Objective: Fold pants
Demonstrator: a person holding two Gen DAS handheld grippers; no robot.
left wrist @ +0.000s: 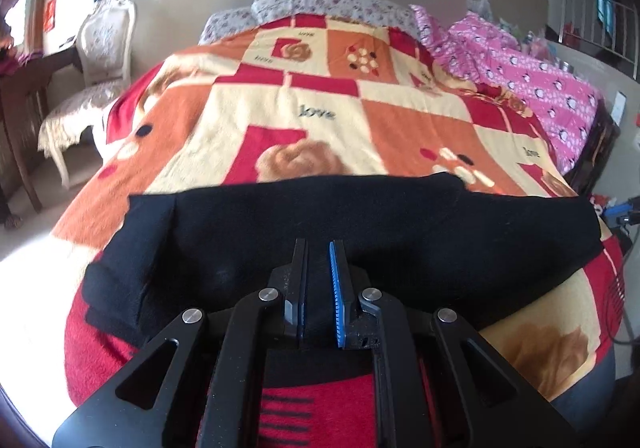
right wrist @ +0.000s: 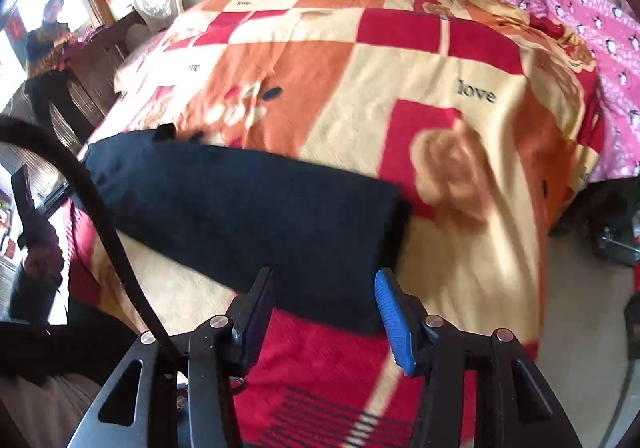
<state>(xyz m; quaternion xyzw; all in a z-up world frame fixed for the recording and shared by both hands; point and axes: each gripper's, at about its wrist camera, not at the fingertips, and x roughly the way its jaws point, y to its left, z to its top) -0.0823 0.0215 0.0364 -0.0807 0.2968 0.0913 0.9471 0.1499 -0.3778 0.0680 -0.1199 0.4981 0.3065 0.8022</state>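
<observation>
Black pants (left wrist: 360,232) lie folded in a long band across the near edge of a bed; they also show in the right wrist view (right wrist: 248,207). My left gripper (left wrist: 318,248) hangs just above the band's near edge, its jaws a narrow gap apart, with nothing seen between them. My right gripper (right wrist: 324,280) is open wide at the band's near right end, and the dark cloth lies between and beyond the fingertips, not pinched.
The bed carries a red, orange and cream blanket (left wrist: 320,111) with "love" prints. A pink quilt (left wrist: 532,75) lies at the right. A white chair (left wrist: 100,59) and a dark table stand at the left. A person (right wrist: 48,35) stands by the window. A black cable (right wrist: 100,215) crosses the right wrist view.
</observation>
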